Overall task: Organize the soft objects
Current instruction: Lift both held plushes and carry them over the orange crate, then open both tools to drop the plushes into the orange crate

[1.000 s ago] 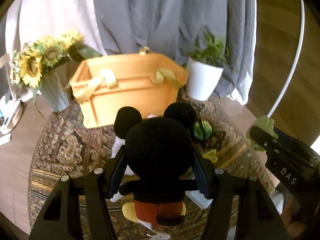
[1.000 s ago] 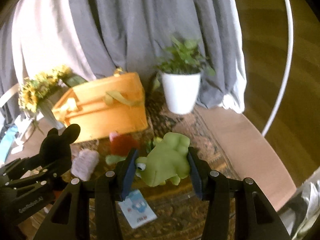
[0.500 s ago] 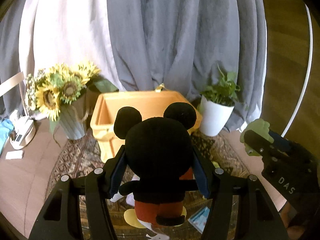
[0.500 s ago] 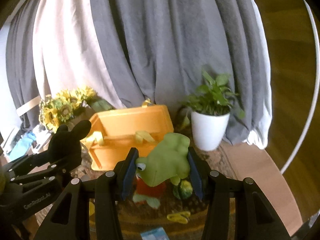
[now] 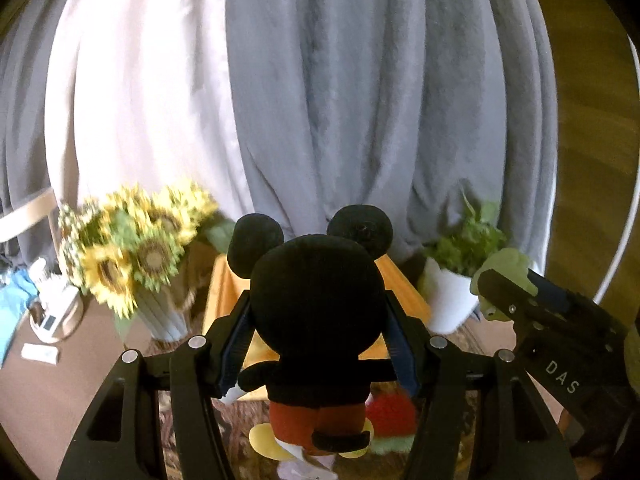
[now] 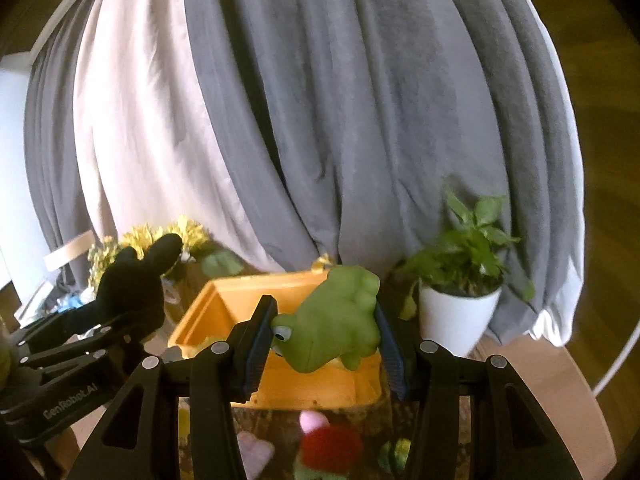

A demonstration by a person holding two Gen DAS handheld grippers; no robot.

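My left gripper [image 5: 320,346] was closed on one mouse [image 5: 316,312], its head between my fingers [image 5: 236,344], body hanging below them. My right gripper [image 6: 324,346] was closed on one frog [image 6: 334,320], squeezed sideways between the pads. Both toys were in the air, in front of and above one orange box [image 6: 304,384], which stood open beyond my fingertips. I judged the task about half done: two toys were lifted but not yet dropped in. Below my right fingers, on the rug [image 6: 360,414], about four small toys were left: one red [image 6: 330,446], one pink [image 6: 254,454], one green-yellow [image 6: 394,452], one yellow, too hidden to name.
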